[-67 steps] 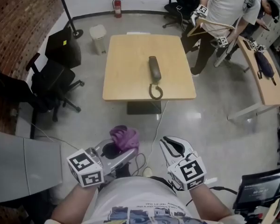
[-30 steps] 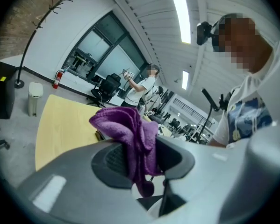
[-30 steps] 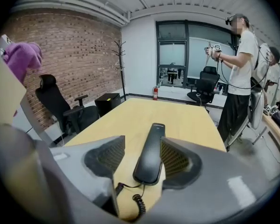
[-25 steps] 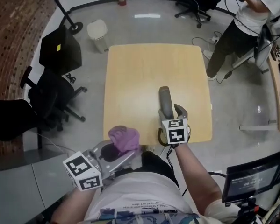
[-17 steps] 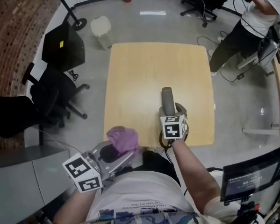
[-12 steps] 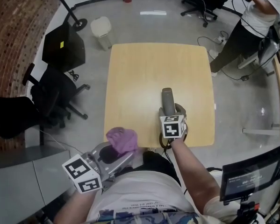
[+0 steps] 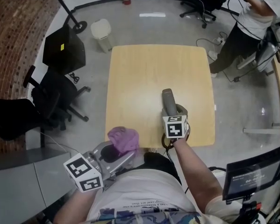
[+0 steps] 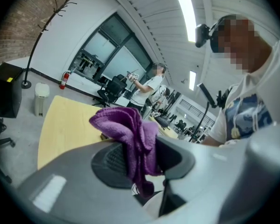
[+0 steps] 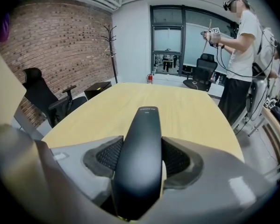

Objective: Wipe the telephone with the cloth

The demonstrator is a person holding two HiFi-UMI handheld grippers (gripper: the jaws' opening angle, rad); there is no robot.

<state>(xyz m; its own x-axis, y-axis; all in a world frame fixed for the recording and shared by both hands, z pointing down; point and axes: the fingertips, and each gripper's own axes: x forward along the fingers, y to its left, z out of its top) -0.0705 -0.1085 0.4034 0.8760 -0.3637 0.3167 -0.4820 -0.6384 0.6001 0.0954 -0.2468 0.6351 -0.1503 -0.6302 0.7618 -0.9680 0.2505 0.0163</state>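
While the left gripper (image 8: 139,158) clamps the unused cloth (image 8: 130,129), the right gripper (image 9: 139,155) is closing its jaws around the telephone (image 9: 142,134), apparently not yet pinching.

Telephone (image 9: 140,157) smooth matt plastic; cloth (image 8: 130,134) fuzzy fabric; table (image 7: 144,78) pale wood.

Grey left gripper (image 8: 143,171) jaws clamped on crumpled purple fabric cloth (image 8: 125,125); light wooden tabletop (image 8: 65,120) behind, white bin (image 8: 41,99) beside it

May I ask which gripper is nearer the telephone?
Right. The right gripper has jaws closing around the telephone; the left gripper, gripping the cloth, is by the table edge.
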